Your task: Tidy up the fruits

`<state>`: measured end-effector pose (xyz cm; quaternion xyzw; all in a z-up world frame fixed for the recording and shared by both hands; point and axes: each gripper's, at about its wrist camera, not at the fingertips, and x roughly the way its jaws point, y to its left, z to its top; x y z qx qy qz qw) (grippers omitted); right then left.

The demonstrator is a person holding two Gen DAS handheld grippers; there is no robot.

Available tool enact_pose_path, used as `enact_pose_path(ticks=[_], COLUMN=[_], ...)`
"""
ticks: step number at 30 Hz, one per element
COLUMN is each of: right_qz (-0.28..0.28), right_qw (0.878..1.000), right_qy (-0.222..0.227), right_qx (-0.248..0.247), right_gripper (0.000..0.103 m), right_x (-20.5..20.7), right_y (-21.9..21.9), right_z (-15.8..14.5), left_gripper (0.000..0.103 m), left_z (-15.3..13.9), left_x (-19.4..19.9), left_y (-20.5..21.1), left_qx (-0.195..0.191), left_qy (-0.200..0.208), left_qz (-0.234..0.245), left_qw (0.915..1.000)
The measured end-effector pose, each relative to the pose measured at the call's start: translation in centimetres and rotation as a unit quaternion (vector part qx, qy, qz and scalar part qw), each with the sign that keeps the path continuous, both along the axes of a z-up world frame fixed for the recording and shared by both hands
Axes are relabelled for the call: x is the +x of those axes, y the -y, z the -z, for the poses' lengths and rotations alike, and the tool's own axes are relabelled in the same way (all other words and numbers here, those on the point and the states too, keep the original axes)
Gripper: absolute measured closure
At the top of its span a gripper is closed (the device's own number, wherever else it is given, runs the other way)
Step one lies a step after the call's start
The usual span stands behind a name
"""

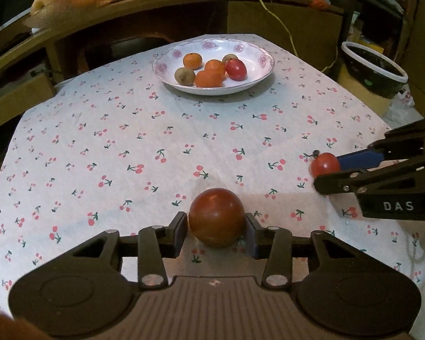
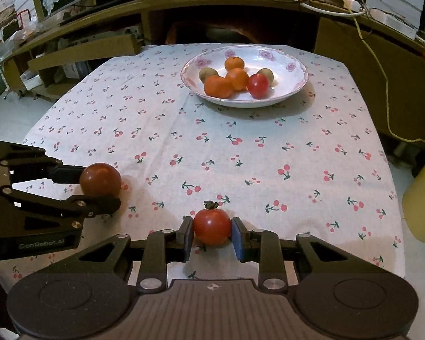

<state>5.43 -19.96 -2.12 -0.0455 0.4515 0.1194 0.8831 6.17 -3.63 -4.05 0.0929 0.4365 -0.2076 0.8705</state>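
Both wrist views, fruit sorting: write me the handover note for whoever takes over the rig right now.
Left gripper: fingers closed on the dark red tomato, low over the tablecloth.
Right gripper: fingers closed on the red tomato, stem still attached.
Done: plate at the far end holds three oranges, two brownish fruits and one tomato.
Left: carry both held tomatoes to the plate and release.

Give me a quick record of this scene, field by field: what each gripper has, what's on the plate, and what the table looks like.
left gripper: shut on dark red tomato, low at the cloth
right gripper: shut on red tomato, stem up
plate: three oranges, two brownish fruits, one small red tomato
tablecloth: white, cherry print
left to place: both held tomatoes
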Motion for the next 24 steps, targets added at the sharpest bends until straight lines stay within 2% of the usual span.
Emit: enact_pose_path(ticks=[2,6,11,24], right_qz=[0.003,0.009,0.015,0.020], right_qw=[1.000,1.000,1.000,0.999], right_qy=[0.002,0.006,0.013,0.022], right_qx=[-0.002,0.003,0.011,0.015], right_gripper=[0.073,0.063,0.063,0.061], right_x=[-0.2,-0.8,-1.4,-1.4], right_y=[0.0,0.3,0.6,0.4], right_z=[0.0,-0.4,-1.0,-1.1], left_gripper=[0.054,0.053,0.052,0.051], left_z=[-0.2,-0.8,-1.3,-1.3], left_x=[-0.1,-0.3,-1.1,-0.6], left_y=[-0.2,-0.9,-1.4,-0.2], left_qx=[-0.002,-0.019,-0.032,-0.029], left_qy=[0.002,0.000,0.002,0.009], left_qz=[-0.001,-0.014,-0.025,-0.022], left_qw=[1.0000,0.9997,0.9992,0.9993])
